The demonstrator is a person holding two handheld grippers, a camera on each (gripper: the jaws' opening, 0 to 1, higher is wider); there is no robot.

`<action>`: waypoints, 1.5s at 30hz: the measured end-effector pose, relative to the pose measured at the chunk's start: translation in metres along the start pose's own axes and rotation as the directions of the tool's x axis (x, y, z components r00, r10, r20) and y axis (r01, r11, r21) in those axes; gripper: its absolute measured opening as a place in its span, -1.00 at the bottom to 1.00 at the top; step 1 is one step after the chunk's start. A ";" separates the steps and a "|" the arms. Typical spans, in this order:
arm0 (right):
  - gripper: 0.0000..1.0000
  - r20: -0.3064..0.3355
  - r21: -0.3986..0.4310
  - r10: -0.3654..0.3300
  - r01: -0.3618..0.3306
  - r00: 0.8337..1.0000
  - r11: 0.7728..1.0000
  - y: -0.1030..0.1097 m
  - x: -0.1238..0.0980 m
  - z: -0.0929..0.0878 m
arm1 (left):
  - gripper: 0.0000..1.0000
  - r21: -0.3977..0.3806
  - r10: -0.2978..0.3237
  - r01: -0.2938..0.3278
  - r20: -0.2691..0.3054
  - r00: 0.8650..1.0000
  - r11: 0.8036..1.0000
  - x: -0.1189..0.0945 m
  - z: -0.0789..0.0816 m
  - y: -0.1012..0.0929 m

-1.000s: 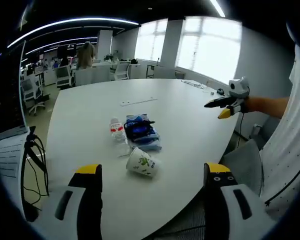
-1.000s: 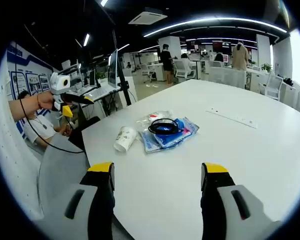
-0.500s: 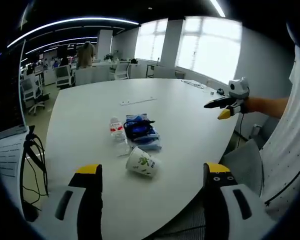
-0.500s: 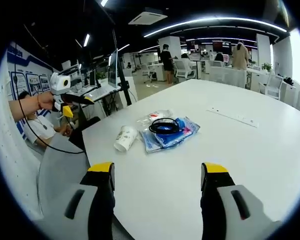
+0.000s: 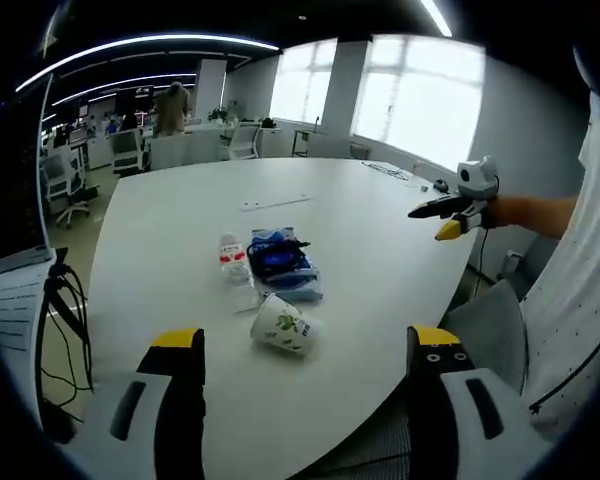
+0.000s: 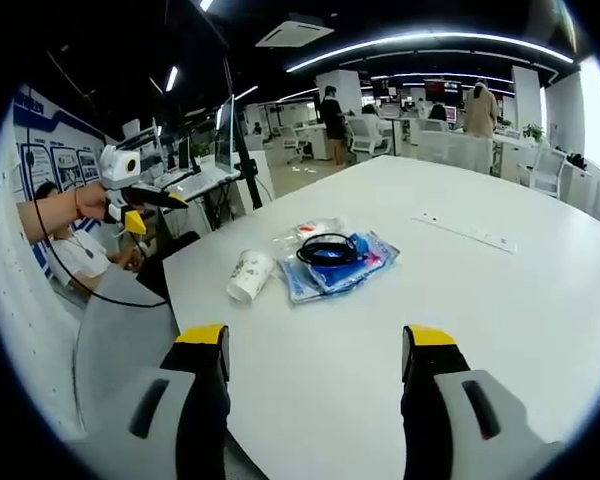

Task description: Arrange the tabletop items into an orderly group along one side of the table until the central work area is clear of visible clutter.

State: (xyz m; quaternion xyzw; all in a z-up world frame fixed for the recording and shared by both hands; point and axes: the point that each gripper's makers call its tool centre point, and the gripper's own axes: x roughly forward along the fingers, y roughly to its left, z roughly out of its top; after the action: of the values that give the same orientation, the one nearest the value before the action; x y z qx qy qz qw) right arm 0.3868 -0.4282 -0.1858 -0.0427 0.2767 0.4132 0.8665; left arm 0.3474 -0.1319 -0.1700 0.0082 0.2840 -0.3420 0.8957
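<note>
We are holding the left gripper and the right gripper above the near edge of a white table, both with jaws spread wide and carrying nothing. Out beyond them, a paper cup is lying on its side just beside a blue packet topped by a black cable coil, with a small bottle alongside.
</note>
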 end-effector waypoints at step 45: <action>0.36 0.003 0.006 -0.009 0.009 1.000 1.000 0.002 -0.004 0.000 | 0.67 0.010 -0.010 0.010 0.009 1.000 1.000 0.001 0.003 -0.007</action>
State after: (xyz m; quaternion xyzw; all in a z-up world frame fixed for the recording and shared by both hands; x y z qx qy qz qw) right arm 0.3831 -0.4293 -0.1835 -0.0406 0.2764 0.4086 0.8689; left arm 0.3451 -0.1386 -0.1665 0.0099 0.2782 -0.3479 0.8952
